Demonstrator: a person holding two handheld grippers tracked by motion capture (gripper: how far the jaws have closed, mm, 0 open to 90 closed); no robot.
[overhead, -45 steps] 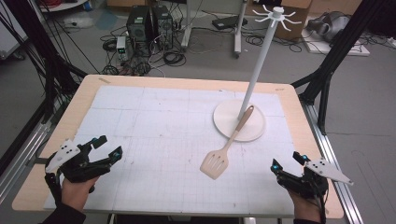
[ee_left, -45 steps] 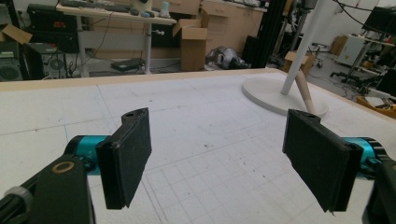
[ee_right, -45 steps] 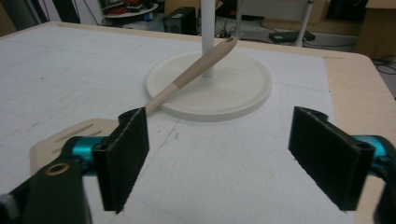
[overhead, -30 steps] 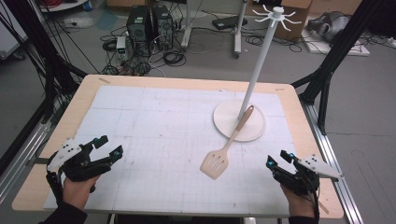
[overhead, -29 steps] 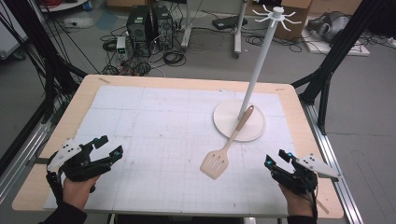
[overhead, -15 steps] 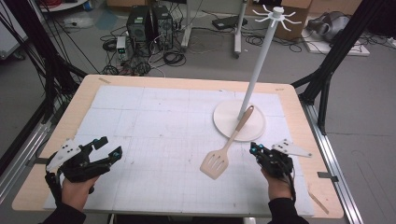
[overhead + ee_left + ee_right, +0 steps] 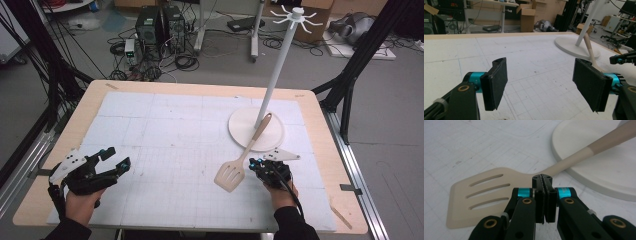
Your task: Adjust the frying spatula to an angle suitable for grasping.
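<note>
Two grippers, left gripper (image 7: pixel 114 160) fingers wide, right gripper (image 7: pixel 545 185) fingers pressed together (empty), spatula (image 7: pixel 486 195) partly hidden.

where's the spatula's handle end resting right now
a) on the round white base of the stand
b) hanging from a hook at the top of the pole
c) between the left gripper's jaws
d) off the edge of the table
a: the spatula lies with its slotted blade flat on the mat and its handle angled up onto the round white base of the stand, next to the pole.
</note>
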